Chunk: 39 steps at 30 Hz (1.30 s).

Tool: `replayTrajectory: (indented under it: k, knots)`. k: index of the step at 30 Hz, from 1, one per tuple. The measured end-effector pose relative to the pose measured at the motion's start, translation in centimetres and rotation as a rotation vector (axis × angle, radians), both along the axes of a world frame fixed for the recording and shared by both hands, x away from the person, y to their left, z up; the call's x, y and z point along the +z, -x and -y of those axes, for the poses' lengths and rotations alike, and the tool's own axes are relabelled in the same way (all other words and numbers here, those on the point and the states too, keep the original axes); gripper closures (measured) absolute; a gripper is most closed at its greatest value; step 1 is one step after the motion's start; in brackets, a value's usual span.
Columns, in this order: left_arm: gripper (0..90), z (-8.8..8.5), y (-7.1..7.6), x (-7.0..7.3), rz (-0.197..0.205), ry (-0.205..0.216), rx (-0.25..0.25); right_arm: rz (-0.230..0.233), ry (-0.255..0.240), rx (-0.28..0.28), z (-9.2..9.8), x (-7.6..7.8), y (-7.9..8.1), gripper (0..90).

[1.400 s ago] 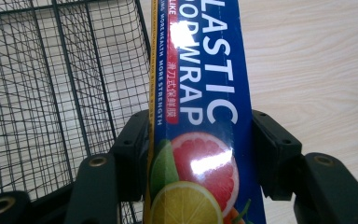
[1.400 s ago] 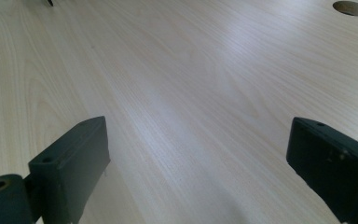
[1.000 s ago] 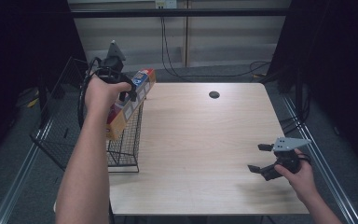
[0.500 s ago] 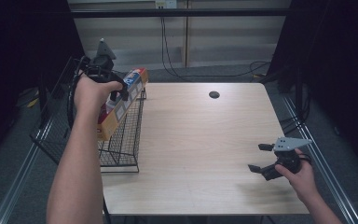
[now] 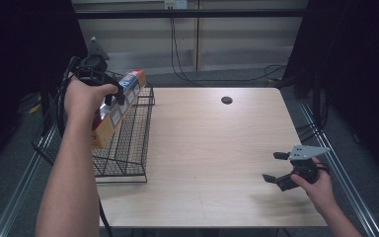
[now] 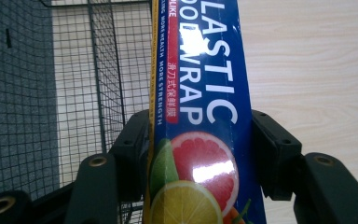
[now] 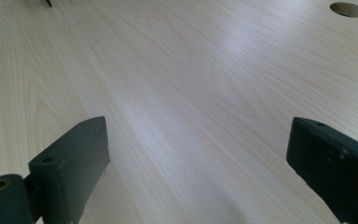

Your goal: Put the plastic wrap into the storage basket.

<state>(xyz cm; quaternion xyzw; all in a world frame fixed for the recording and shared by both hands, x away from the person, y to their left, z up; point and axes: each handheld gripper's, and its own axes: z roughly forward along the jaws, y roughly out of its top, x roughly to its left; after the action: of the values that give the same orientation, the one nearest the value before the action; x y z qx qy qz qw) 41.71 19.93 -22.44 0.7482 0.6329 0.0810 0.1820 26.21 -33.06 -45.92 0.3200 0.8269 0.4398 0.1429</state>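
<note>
Compared with one second ago, the left gripper (image 5: 109, 94) and the box of plastic wrap (image 5: 112, 114) have been carried further to the left and a little away from the person, so that the box is now held above the wire basket (image 5: 128, 153) instead of beside its right wall. The right gripper (image 5: 278, 168) has not been moved.

At the left of the table (image 5: 212, 148), the box is pinched across its narrow width by the two jaws of the left gripper (image 6: 200, 154), which are pressed on its two long sides. It is held slanted, with its far end raised and its near end pointing down to the basket.

The box is judged to be light and rather stiff, but it is made of thin glossy card, so it can be dented by a hard squeeze and can slide in the pads. A hold near the middle of its length is considered best, because a long box gripped near one end can swing.

The basket stands at the left edge of the table, with open wire rims on which a box corner may be caught. To the right, a wide bare surface is left, with a small round hole (image 5: 226, 100) near the far edge. At the right side, the jaws of the right gripper (image 7: 196, 154) are spread wide and nothing is held between them.
</note>
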Motion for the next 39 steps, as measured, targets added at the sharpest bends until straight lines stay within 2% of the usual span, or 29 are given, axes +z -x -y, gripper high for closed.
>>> replayTrajectory:
  k: [11,14,39]
  knots:
    - [45.3,-1.7,0.6,0.5,0.023,-0.005,0.039,0.001,0.004,-0.004,0.0,0.0,0.0,5.7]
    - [45.3,-2.1,0.7,0.6,0.015,-0.003,0.048,0.003,0.004,-0.004,-0.1,0.0,0.0,5.7]
    - [45.2,-5.6,1.9,1.2,0.026,0.001,0.125,-0.002,0.010,0.000,-0.3,-0.1,0.0,5.7]
